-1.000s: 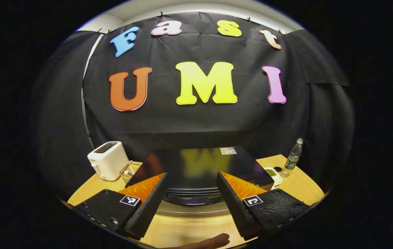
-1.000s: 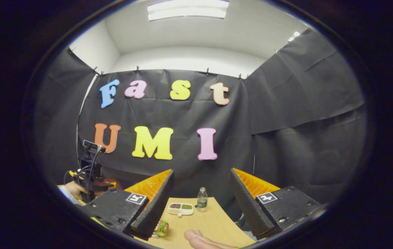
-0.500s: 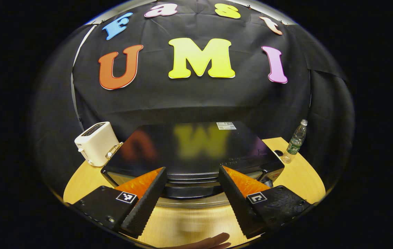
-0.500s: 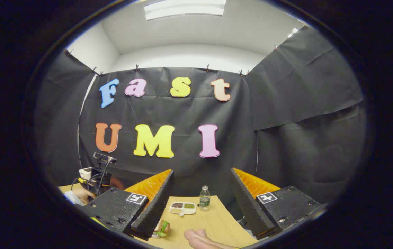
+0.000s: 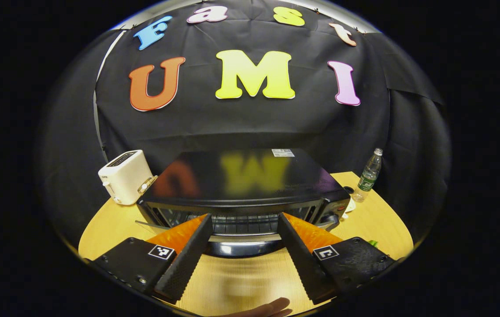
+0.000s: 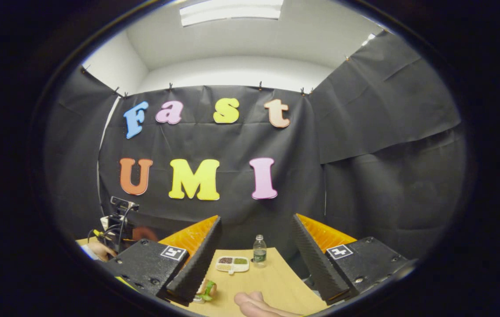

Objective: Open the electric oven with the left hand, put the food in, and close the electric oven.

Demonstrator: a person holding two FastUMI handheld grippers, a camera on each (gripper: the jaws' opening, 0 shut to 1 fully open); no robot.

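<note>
The black electric oven (image 5: 250, 178) stands on the wooden table straight ahead in the left gripper view. Its door (image 5: 243, 245) hangs partly down, and the wire rack (image 5: 241, 222) shows through the gap. My left gripper (image 5: 244, 216) is open, its fingers spread to either side of the door's top edge. In the right gripper view the food, a small sandwich with green leaves (image 6: 207, 290), lies on the table, half hidden behind one finger. My right gripper (image 6: 256, 218) hovers open above the table with nothing between its fingers.
A white toaster (image 5: 124, 182) stands left of the oven and a water bottle (image 5: 368, 176) to its right. A small divided dish (image 6: 232, 263) sits by the bottle (image 6: 259, 251). A hand (image 6: 98, 250) holds the other gripper at far left. The table edge (image 5: 390, 237) curves close.
The oven door has swung down from shut to partly open, uncovering the rack. The left gripper drew back slightly. The right gripper has barely moved.
</note>
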